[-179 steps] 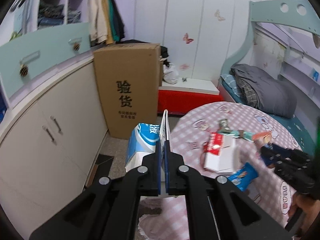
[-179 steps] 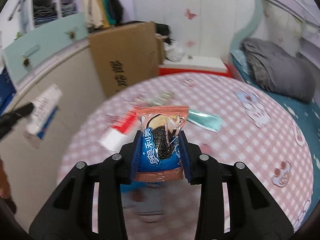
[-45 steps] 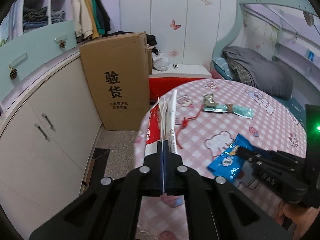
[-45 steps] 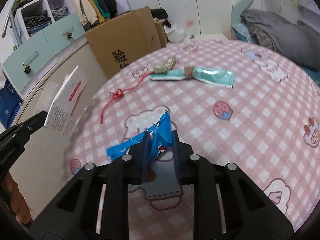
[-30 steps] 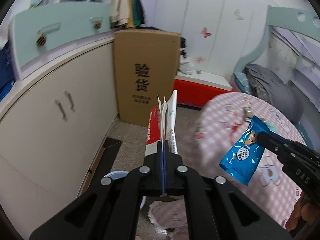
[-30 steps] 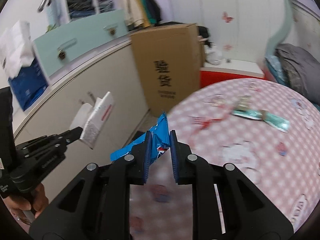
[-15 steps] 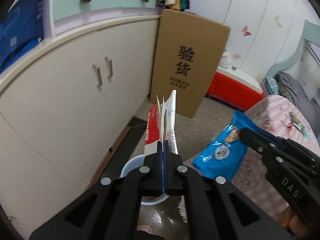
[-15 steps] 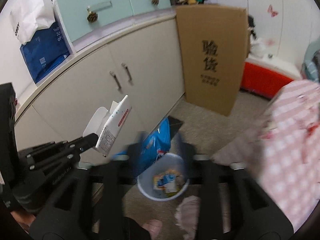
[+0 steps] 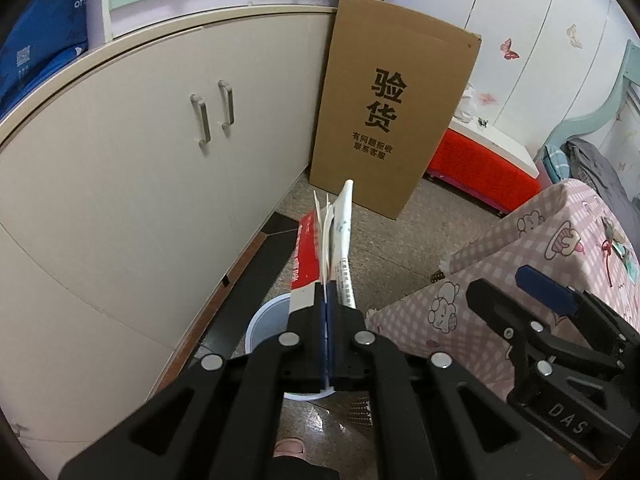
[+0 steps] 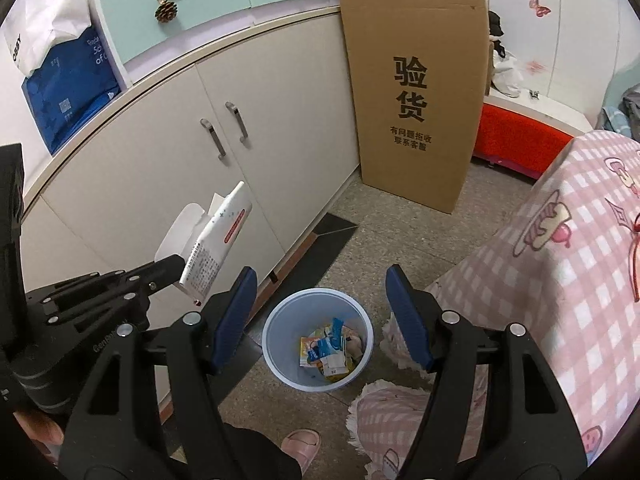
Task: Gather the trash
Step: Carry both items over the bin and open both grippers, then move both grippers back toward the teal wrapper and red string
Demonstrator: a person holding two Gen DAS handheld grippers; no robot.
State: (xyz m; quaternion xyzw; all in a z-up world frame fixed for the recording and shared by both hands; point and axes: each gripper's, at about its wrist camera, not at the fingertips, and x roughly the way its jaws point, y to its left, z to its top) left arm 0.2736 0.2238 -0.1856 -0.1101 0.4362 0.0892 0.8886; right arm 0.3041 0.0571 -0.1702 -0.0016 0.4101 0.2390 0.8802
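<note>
A pale blue trash bin [image 10: 276, 320] stands on the floor beside the cabinet, with several wrappers inside. A blue snack wrapper [image 10: 334, 334] lies on top of them. My right gripper [image 10: 320, 272] hangs above the bin, open, with nothing between its blue pads [image 10: 236, 312]. My left gripper [image 9: 327, 296] is shut on a flattened white-and-red carton [image 9: 336, 240], which sticks up past the fingertips. In the right wrist view that carton [image 10: 216, 240] is left of the bin and higher. In the left wrist view the bin [image 9: 260, 320] is partly hidden behind the fingers, and the right gripper [image 9: 504, 286] is at the right.
A tall cardboard box [image 10: 412, 92] leans against the white cabinet [image 10: 280, 128]. The table with its pink checked cloth [image 10: 580, 280] fills the right side. A red storage unit [image 10: 516, 136] sits behind. A person's pink slipper [image 10: 300, 442] is on the floor near the bin.
Both grippers swung from the table down over the floor bin. The right jaws opened and the blue wrapper left them; it now lies in the bin. The left still grips the carton.
</note>
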